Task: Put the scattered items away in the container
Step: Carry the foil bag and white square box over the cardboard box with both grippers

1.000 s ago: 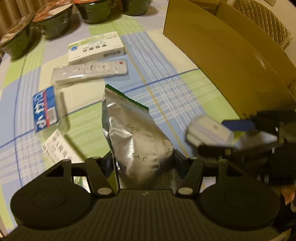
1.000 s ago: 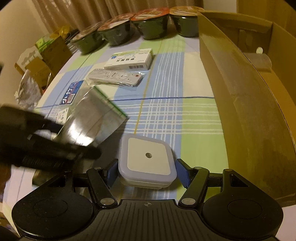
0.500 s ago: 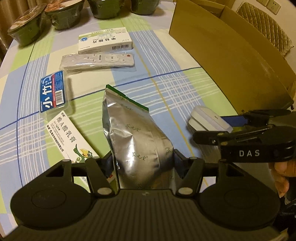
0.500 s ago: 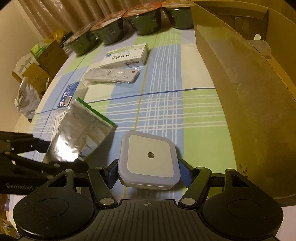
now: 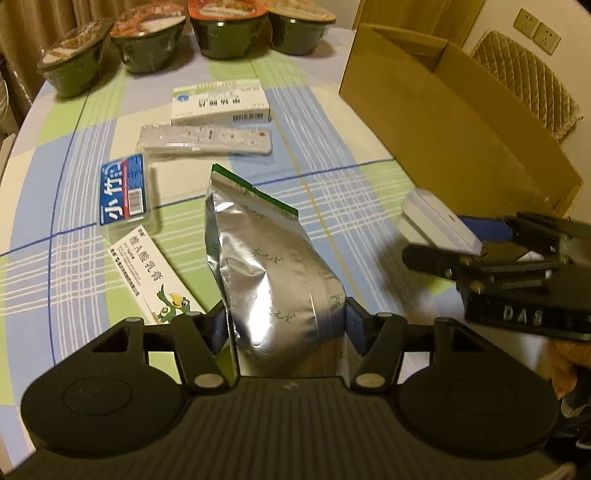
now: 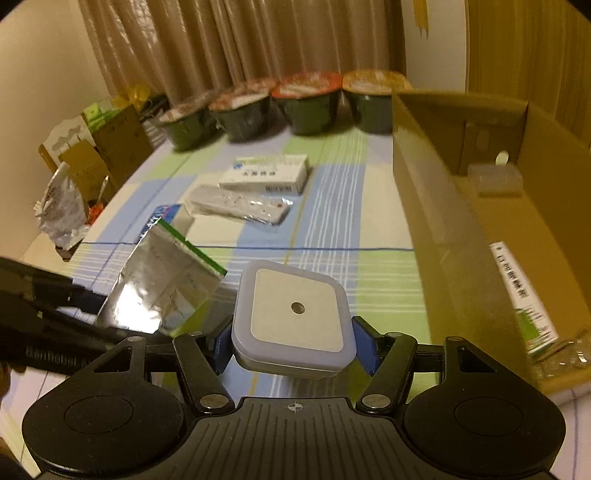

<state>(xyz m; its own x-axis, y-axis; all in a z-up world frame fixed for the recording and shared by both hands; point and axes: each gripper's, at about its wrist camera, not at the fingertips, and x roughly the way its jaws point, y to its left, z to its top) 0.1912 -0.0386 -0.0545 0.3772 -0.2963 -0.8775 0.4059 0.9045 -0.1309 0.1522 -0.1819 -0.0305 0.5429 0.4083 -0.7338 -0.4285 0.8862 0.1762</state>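
1. The left claw (image 5: 284, 325) is clamped on the lower part of a silver foil pouch (image 5: 266, 266), one blue pad pressed to each side; the pouch juts forward from between the fingers, its green-edged top pointing away over the table (image 5: 332, 184)
2. The right claw (image 6: 293, 341) is closed on a square white night light (image 6: 293, 314), pads on its left and right edges; the flat face with a small round sensor looks up at the camera, and the light is held off the checked tablecloth
3. In the left wrist view the right claw (image 5: 476, 236) shows at the right edge with the night light (image 5: 436, 221) sticking out toward the cardboard box (image 5: 461, 129); the light is beside the box's near wall, not over its opening
4. The cardboard box (image 6: 443, 206) stands open on the right side of the table; inside it lie a green-and-white carton (image 6: 524, 295) and a small clear plastic container (image 6: 495, 179)
5. Lying on the table: a white medicine box (image 5: 221, 105), a remote control in a clear wrapper (image 5: 207, 140) just in front of it, a blue-labelled clear pack (image 5: 123, 190) to the left, and a long white carton with a cartoon bird (image 5: 155, 273) near the left claw
6. Four dark lidded bowls (image 5: 225, 29) line the far edge of the table
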